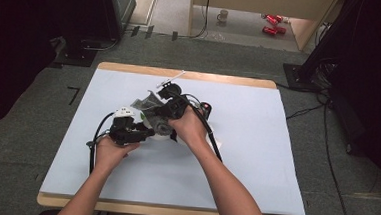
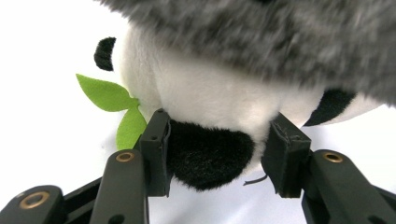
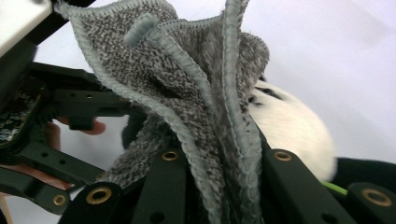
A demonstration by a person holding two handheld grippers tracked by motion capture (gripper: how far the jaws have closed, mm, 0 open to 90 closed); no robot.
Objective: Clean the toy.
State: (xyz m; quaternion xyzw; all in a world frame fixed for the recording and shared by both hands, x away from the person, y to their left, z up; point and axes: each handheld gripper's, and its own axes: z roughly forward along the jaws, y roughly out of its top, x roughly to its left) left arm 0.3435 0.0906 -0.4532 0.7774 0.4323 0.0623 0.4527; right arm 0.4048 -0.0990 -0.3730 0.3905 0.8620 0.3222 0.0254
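A: Where do we have the panda (image 2: 210, 93)?

B: Mid-tabletop, a bit toward the far edge. Our left gripper (image 2: 215, 158) pinches its black paw from the near-left side, pads pressed into the plush.

A: And the cloth (image 3: 187, 93)?

B: Our right gripper (image 3: 215, 186) is clamped on its bunched folds, jaws pressed together. It hangs right over the panda, touching its back.

A: So what does the next move turn on?

B: We judge the cloth sits above and just right of the panda, so the right hand is the nearer one to wipe or drape it.
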